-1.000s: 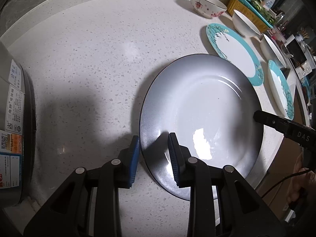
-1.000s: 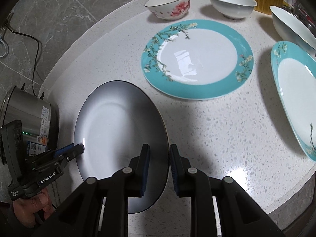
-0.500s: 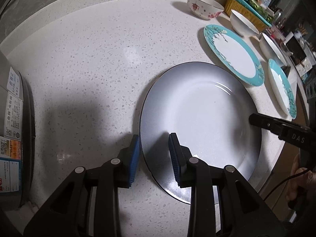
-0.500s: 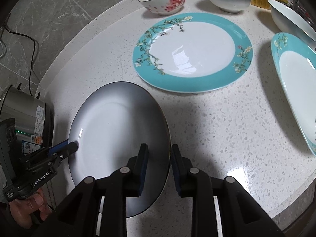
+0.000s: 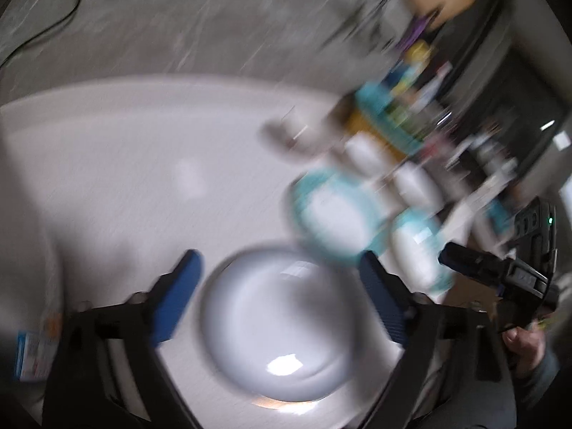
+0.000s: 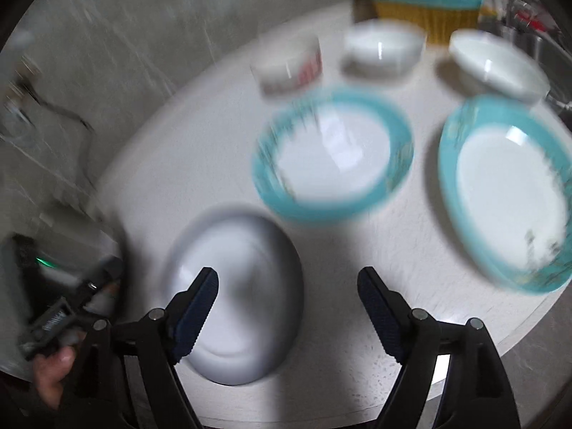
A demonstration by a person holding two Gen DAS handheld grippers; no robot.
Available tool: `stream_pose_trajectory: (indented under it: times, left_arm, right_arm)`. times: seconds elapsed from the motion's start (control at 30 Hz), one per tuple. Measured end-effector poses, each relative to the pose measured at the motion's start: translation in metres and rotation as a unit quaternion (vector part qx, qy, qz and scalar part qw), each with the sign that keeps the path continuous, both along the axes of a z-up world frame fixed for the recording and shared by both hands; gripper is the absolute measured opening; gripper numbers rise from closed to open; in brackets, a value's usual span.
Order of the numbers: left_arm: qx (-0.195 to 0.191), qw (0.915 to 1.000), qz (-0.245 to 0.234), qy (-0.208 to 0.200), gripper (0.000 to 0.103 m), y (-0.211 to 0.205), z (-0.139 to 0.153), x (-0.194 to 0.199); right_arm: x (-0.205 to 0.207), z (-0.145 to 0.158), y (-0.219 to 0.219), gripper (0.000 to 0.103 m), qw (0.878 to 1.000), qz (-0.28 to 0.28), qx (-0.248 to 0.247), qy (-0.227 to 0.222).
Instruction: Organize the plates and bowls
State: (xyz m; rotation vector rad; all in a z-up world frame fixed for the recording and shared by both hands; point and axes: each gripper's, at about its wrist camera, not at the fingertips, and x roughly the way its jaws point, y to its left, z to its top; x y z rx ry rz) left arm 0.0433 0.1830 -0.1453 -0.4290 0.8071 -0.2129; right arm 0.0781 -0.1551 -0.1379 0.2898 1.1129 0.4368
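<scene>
Grey plate (image 6: 236, 296) flat on tabletop (image 6: 357, 250) near teal plates (image 6: 332, 150), released as first of a likely stack, left hand-held gripper (image 5: 282, 296) and right hand-held gripper (image 6: 286, 307) both opening, empty, above it.

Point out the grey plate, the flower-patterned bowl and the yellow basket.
grey plate (image 6: 246, 250): right wrist view, on its pale centre.
flower-patterned bowl (image 6: 289, 66): right wrist view, on its outer wall.
yellow basket (image 6: 436, 18): right wrist view, on its ribbed front wall.
</scene>
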Motion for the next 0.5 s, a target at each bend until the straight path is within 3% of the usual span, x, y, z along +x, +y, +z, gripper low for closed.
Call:
stream_pose_trajectory:
  times: [0.07,0.13,0.17,0.27,0.33,0.43,0.5]
  left_arm:
    - [-0.045,0.9981,-0.009,-0.042,0.103,0.000,0.018,0.007]
    - [-0.069,0.9952,-0.013,-0.068,0.103,-0.003,0.026,0.017]
    - [-0.066,0.9956,-0.016,-0.064,0.103,-0.008,0.025,0.026]
    - [-0.049,0.9982,-0.034,-0.002,0.103,-0.022,0.015,0.060]
    - [-0.048,0.9974,-0.040,0.035,0.103,-0.029,0.004,0.081]
    - [-0.014,0.9929,-0.062,0.101,0.103,-0.045,-0.022,0.123]
    - [0.007,0.9909,-0.058,0.122,0.103,-0.053,-0.038,0.146]
  right_arm:
    - [-0.006,0.060,-0.013,0.103,0.993,-0.004,0.041,-0.111]
    - [-0.012,0.088,-0.021,0.103,0.982,-0.008,0.063,-0.180]
    - [-0.013,0.092,-0.024,0.103,0.979,-0.007,0.064,-0.192]
    - [0.001,0.069,-0.030,0.103,0.991,-0.009,0.029,-0.130]
    - [0.009,0.055,-0.039,0.103,0.993,-0.020,0.042,-0.109]
    - [0.035,0.028,-0.050,0.103,0.996,-0.025,0.063,-0.054]
    - [0.057,0.008,-0.054,0.103,0.996,-0.010,0.085,-0.015]
